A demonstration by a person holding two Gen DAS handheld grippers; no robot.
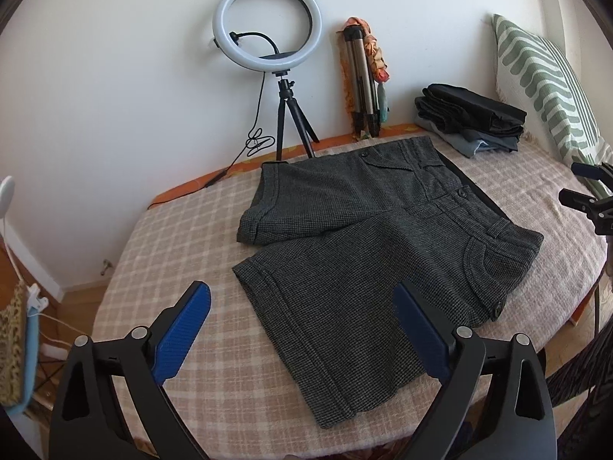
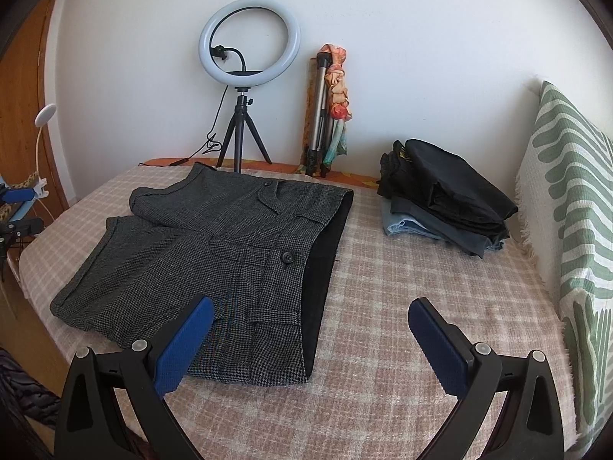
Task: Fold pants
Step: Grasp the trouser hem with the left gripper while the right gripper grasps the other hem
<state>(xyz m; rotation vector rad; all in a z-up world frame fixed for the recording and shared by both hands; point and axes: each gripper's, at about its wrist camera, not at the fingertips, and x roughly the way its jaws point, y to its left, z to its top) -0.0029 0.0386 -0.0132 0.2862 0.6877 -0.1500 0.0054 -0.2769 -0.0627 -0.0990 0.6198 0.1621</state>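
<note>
both tools, left tool (image 1: 302, 306) and right tool (image 2: 310, 324), gape wide over pants (image 1: 360, 253), hem partly hidden.

Bare plaid blanket (image 2: 402, 268) lies open on the bed between the grey shorts (image 2: 214, 245) and the stack of folded clothes (image 2: 448, 199). Along the wall, the ring light (image 2: 247, 42) and a folded tripod (image 2: 320, 115) block the far edge; a green-patterned pillow (image 2: 567, 207) walls the right side.

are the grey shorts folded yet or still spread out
Spread out. The shorts lie flat on the bed, both legs apart and the waistband open; both tongs, left and right, are open and hold nothing.
</note>
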